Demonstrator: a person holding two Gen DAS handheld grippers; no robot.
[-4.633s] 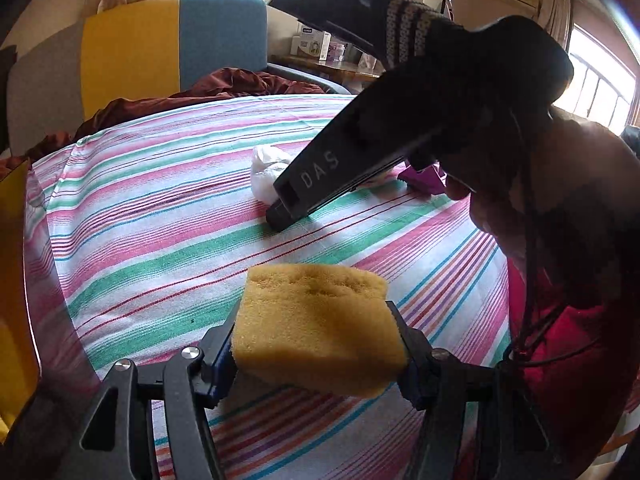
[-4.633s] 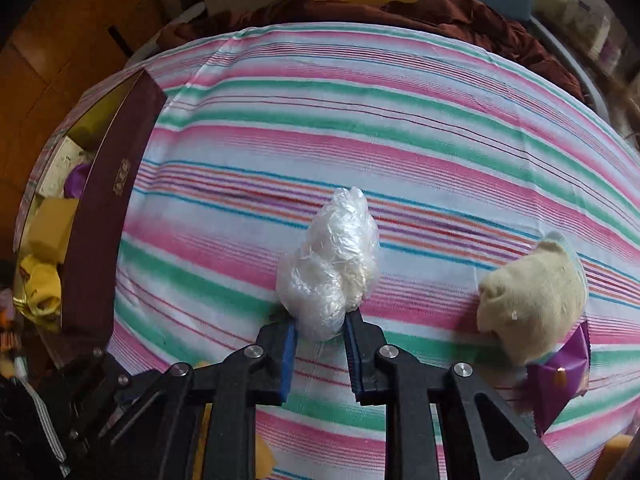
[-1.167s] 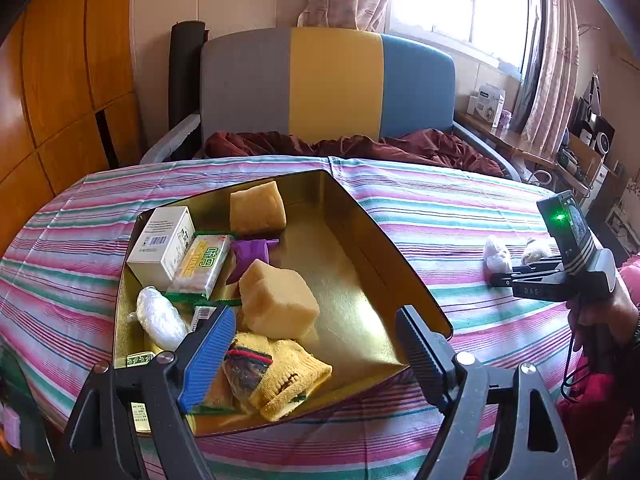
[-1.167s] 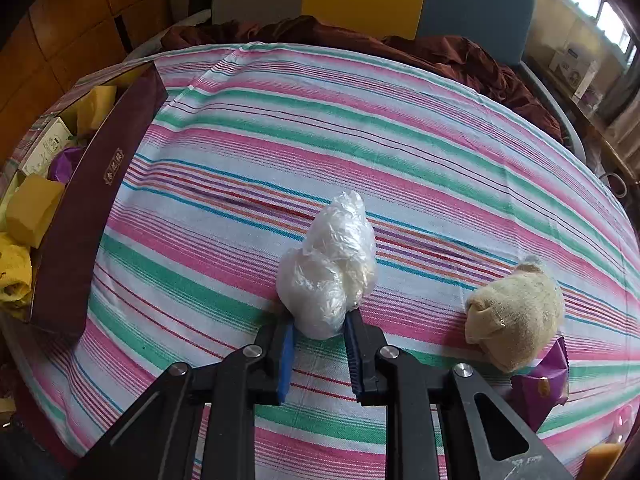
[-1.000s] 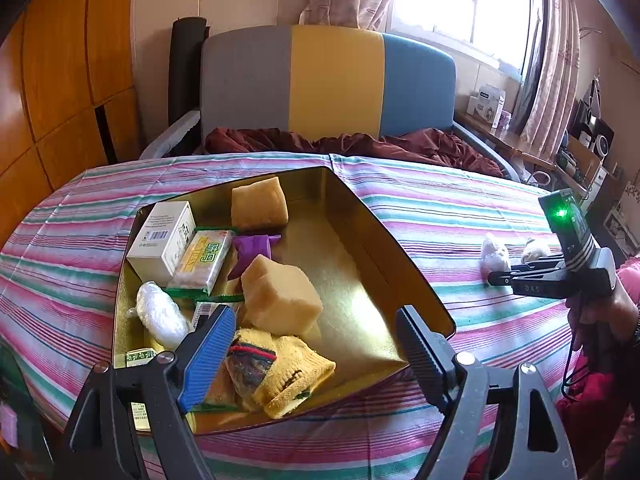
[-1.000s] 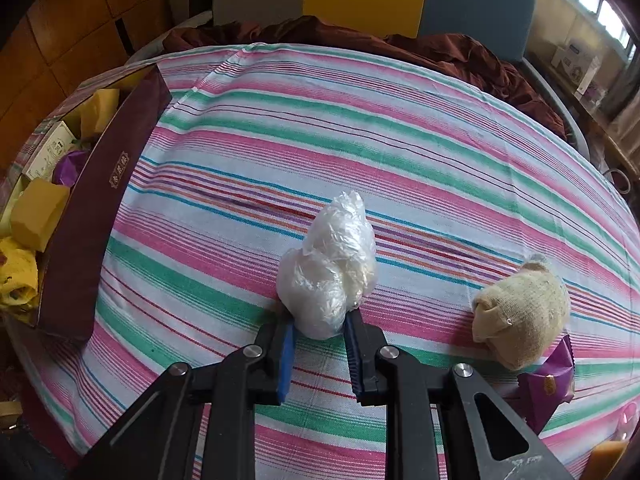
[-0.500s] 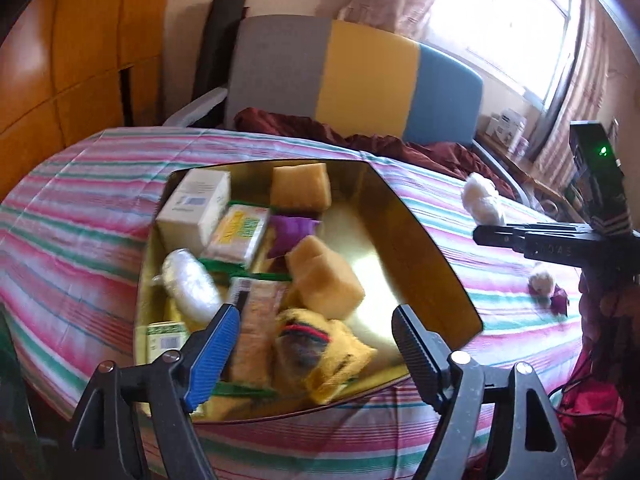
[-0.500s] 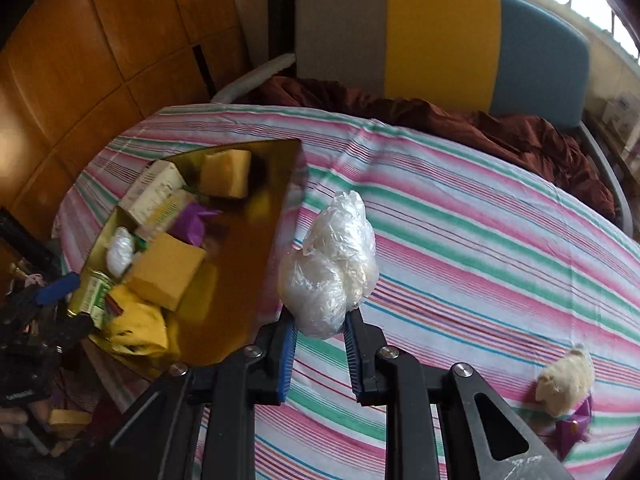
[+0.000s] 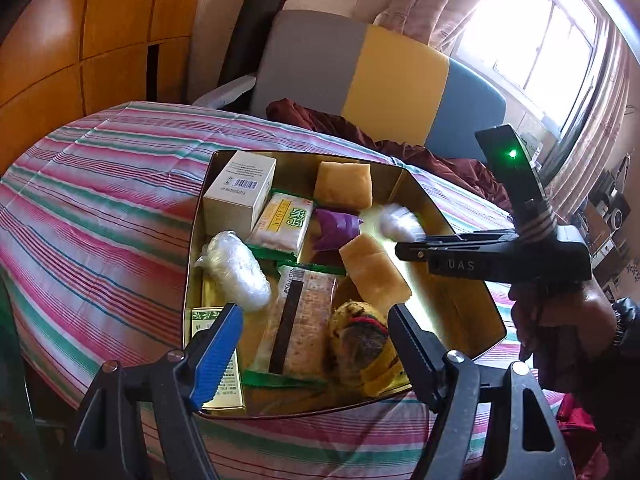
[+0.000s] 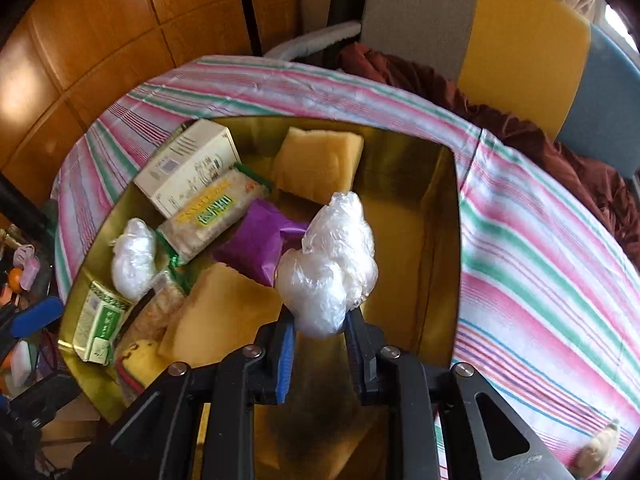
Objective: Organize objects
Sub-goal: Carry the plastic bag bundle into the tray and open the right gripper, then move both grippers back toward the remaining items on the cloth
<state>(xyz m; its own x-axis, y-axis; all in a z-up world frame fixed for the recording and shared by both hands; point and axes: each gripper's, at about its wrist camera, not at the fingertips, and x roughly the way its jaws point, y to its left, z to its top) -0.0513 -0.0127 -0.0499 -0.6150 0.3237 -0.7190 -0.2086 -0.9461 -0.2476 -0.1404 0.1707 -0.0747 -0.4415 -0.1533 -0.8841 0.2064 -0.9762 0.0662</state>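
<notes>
Right gripper (image 10: 320, 334) jaws, just easing, pinch one plastic wad (image 10: 328, 270) over the tin (image 10: 446, 264); left gripper (image 9: 316, 338) jaws spread.

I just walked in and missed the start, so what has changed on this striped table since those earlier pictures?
The right hand-held gripper carried the crumpled clear plastic bag from the striped tablecloth to above the gold metal box; its jaws have just been opening, bag between them. The left hand-held gripper, which dropped a yellow sponge block into the box, is open. The box's other contents stayed put.
</notes>
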